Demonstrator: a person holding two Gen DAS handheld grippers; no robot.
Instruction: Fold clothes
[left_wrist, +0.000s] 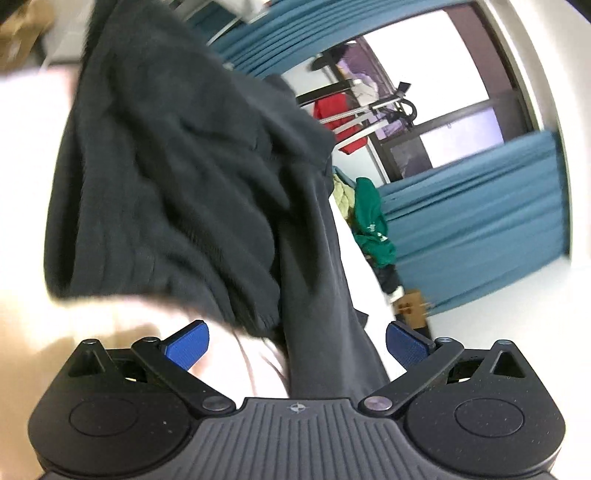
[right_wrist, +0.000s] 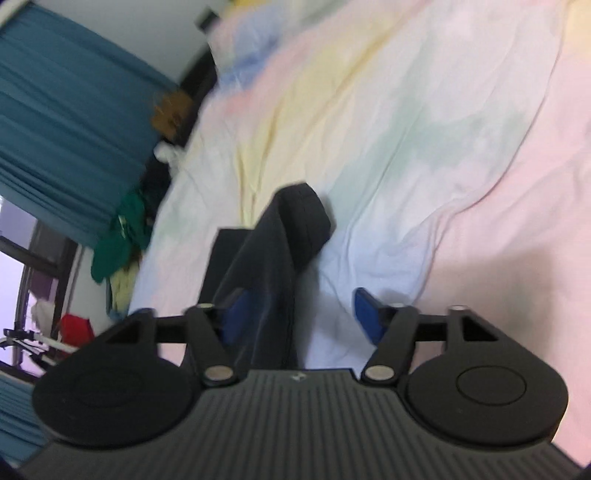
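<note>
A dark, nearly black garment (left_wrist: 177, 177) fills the left wrist view, bunched and blurred above the pale bed. A smooth strip of it runs down between the fingers of my left gripper (left_wrist: 295, 345), whose blue pads (left_wrist: 186, 345) stand wide apart and do not pinch the cloth. In the right wrist view the same dark garment (right_wrist: 295, 221) lies on the pastel bedsheet (right_wrist: 424, 147) with one end folded over. It trails back between the fingers of my right gripper (right_wrist: 301, 314) and covers part of the left blue pad (right_wrist: 236, 310). That gripper is open too.
A pile of clothes with a green garment (right_wrist: 118, 236) on top lies at the bed's edge. Teal curtains (left_wrist: 480, 214) hang beside a window. A drying rack holds a red garment (left_wrist: 332, 110). A cardboard box (right_wrist: 171, 110) stands on the floor by the bed.
</note>
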